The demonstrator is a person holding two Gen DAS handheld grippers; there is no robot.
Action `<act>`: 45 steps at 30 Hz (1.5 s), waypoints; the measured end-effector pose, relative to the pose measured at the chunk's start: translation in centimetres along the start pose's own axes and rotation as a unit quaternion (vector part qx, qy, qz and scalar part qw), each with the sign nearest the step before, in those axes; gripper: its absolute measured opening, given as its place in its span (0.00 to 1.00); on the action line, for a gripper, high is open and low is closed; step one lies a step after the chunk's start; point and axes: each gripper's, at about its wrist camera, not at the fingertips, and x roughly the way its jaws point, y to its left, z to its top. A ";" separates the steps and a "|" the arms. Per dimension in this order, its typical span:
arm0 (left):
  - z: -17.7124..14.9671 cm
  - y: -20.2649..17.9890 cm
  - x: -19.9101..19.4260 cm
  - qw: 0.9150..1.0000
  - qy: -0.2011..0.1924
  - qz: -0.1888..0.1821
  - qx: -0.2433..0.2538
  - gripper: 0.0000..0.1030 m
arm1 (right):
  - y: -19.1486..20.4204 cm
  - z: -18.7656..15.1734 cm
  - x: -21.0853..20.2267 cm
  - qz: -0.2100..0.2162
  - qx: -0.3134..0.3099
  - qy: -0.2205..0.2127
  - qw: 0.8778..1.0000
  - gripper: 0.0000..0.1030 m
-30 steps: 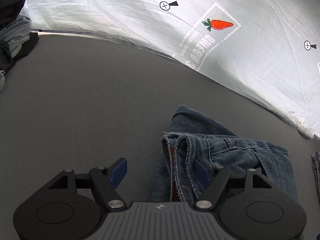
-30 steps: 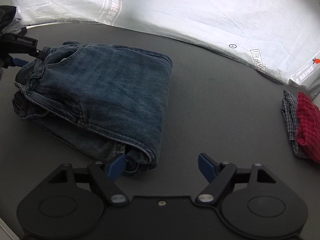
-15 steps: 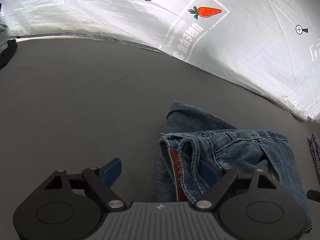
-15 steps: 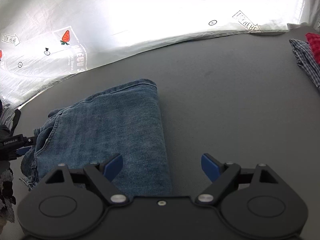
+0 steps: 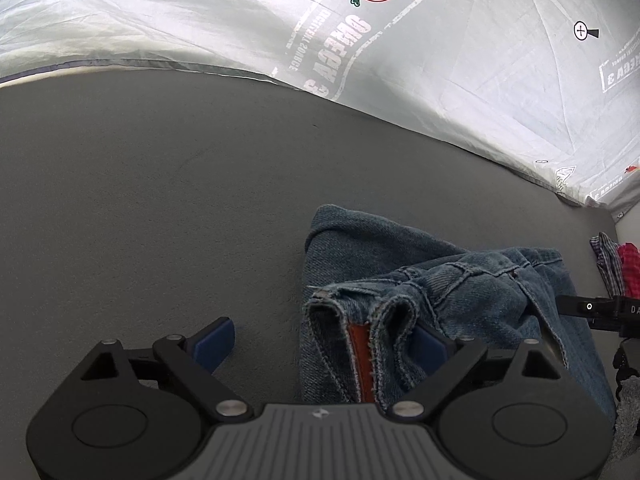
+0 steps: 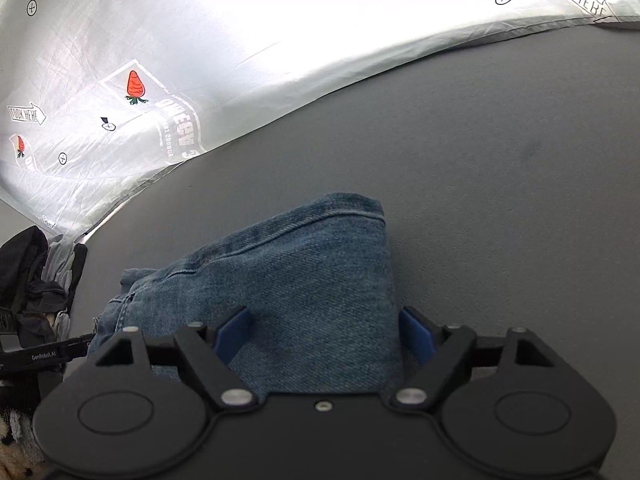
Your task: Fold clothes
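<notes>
Left hand-held gripper point(image 5: 324, 340): jaws opening, wide apart; the waistband end of the jeans point(image 5: 432, 300) lies between them, unpinched as far as I can tell.
Right hand-held gripper point(image 6: 326, 332): jaws closing around the folded end of the same jeans, pads beside the denim, not yet pressing.
Jeans: one pair, folded into a compact bundle, lying on the grey surface point(image 5: 160, 208) near the printed white sheet point(image 5: 460, 60).
Progress: this pair looks folded; probably only moving it aside remains.
Left to fold: a dark heap of clothes point(image 6: 36, 276) at one edge.
Other items: checked and red cloths point(image 5: 616, 260) at the opposite edge, count unclear.
</notes>
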 end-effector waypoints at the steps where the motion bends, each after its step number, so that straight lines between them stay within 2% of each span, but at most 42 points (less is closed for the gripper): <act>1: 0.0 0.0 0.0 1.000 -0.001 -0.002 -0.005 0.91 | 0.4 0.1 0.3 -0.002 -0.008 0.002 1.000 0.81; 4: -0.2 0.3 -0.1 0.998 -0.007 -0.025 -0.054 0.89 | 1.4 0.0 0.8 -0.010 -0.038 0.009 0.999 0.80; 6: -0.5 0.2 0.0 0.996 -0.012 -0.035 -0.077 0.86 | 2.0 -0.2 0.8 -0.015 -0.060 0.014 0.998 0.75; 8: -0.7 -0.2 0.0 0.996 -0.021 -0.029 -0.080 0.83 | 2.5 -0.3 0.7 -0.018 -0.070 0.017 0.997 0.66; 9: -0.8 -0.4 0.1 0.996 -0.021 -0.033 -0.084 0.73 | 2.7 -0.3 0.6 -0.019 -0.067 0.018 0.997 0.63; 10: -1.0 -0.5 0.1 0.994 -0.019 -0.044 -0.097 0.66 | 2.9 -0.3 0.5 -0.022 -0.067 0.017 0.997 0.55; 11: -1.1 -0.7 0.0 0.993 -0.023 -0.043 -0.111 0.62 | 3.4 -0.4 0.3 -0.028 -0.071 0.016 0.997 0.44; 13: -1.5 -1.6 -0.2 0.993 -0.034 -0.031 -0.110 0.53 | 4.2 -0.6 -0.1 -0.039 -0.079 0.012 0.996 0.31; 15: -1.8 -2.7 -0.7 0.994 -0.046 -0.015 -0.102 0.39 | 5.9 -1.3 -0.7 -0.064 -0.104 -0.003 0.993 0.25; 17: -2.0 -3.7 -1.6 0.992 -0.060 -0.004 -0.108 0.33 | 8.5 -2.7 -1.5 -0.096 -0.157 -0.031 0.982 0.21; 19: -2.3 -4.2 -3.2 0.989 -0.081 -0.021 -0.120 0.32 | 11.2 -4.3 -2.5 -0.125 -0.209 -0.063 0.968 0.20; 20: -2.5 -4.4 -3.9 0.988 -0.091 -0.029 -0.125 0.31 | 12.0 -4.9 -3.4 -0.129 -0.213 -0.078 0.965 0.20; 25: -3.9 -6.9 -8.6 0.983 -0.134 -0.044 -0.118 0.31 | 14.4 -6.7 -8.9 -0.133 -0.189 -0.141 0.963 0.19; 28: -4.6 -8.1 -11.5 0.981 -0.158 -0.057 -0.100 0.31 | 15.3 -7.6 -12.2 -0.140 -0.194 -0.169 0.956 0.19; 31: -4.9 -9.7 -14.0 0.979 -0.176 -0.074 -0.075 0.31 | 15.1 -8.1 -15.4 -0.136 -0.167 -0.198 0.956 0.18; 36: -5.4 -13.0 -17.2 0.972 -0.199 -0.116 -0.036 0.30 | 14.8 -8.6 -20.9 -0.153 -0.145 -0.240 0.948 0.18; 40: -6.0 -16.5 -18.5 0.968 -0.204 -0.143 -0.027 0.30 | 13.8 -9.5 -25.4 -0.162 -0.120 -0.265 0.943 0.19; 45: -8.2 -21.9 -19.1 0.962 -0.211 -0.173 -0.012 0.30 | 11.0 -11.4 -31.0 -0.186 -0.106 -0.300 0.930 0.18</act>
